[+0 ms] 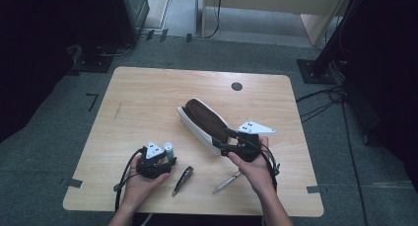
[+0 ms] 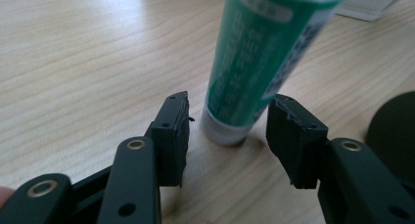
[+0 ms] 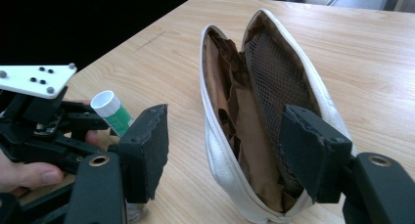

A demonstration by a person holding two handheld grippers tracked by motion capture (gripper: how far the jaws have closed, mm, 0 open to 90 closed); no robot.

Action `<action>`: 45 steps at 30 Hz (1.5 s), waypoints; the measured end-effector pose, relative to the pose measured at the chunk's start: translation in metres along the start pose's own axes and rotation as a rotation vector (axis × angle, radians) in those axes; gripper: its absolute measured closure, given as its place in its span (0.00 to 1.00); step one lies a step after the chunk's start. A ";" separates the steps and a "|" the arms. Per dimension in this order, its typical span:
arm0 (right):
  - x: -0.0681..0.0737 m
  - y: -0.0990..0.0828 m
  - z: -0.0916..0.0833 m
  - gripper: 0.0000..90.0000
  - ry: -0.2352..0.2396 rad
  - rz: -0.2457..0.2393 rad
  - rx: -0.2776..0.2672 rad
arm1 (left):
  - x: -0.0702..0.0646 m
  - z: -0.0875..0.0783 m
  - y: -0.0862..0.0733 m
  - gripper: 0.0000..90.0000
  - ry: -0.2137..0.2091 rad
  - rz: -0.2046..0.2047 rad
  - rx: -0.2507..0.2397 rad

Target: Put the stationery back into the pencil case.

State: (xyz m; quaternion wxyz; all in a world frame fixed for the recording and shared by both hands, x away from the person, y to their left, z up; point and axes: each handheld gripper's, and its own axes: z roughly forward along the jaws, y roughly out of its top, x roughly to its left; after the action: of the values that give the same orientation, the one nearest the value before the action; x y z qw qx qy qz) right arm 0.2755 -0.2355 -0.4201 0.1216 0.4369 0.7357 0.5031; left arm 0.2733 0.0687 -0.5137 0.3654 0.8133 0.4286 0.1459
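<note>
While the tube [image 2: 254, 62] stands upright near the desk's [image 1: 148, 88] front-left corner, the left tongs [image 2: 227, 131] straddle its base, half open, pads not touching; right tongs [image 3: 225, 150] straddle the pouch's [image 3: 254, 111] near end, gripping nothing.

Table [image 1: 148, 97]: pale wood-grain top, smooth, low sheen. Tube [image 2: 264, 57]: glossy green-and-white plastic, white cap [image 3: 104, 100]. Pouch [image 3: 220, 150]: white pebbled leather-like shell, brown cloth lining, dark mesh pocket at 1 o'clock. Gripper pads [image 2: 173, 136]: matt black, ribbed rubber-like. Pen [image 1: 226, 182]: shiny, metallic-looking.
</note>
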 end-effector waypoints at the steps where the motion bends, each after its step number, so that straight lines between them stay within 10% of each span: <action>1: 0.001 0.000 0.001 0.39 0.002 -0.001 0.000 | -0.001 0.002 0.001 0.59 0.004 0.005 0.001; 11: 0.013 -0.001 0.008 0.42 0.040 -0.021 0.001 | -0.003 0.007 0.006 0.73 0.017 0.032 -0.028; 25: 0.044 0.003 0.027 0.47 0.161 -0.088 -0.019 | -0.010 -0.024 0.039 0.73 -0.163 0.026 -0.095; 45: 0.070 0.014 0.044 0.61 0.258 -0.152 -0.027 | -0.023 -0.034 0.056 0.73 -0.207 0.078 -0.074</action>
State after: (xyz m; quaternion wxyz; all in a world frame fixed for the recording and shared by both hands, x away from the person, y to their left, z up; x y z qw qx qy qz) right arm 0.2689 -0.1525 -0.4105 0.0697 0.3103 0.7692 0.5543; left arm 0.2742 0.0460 -0.4483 0.4315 0.8260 0.3510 0.0912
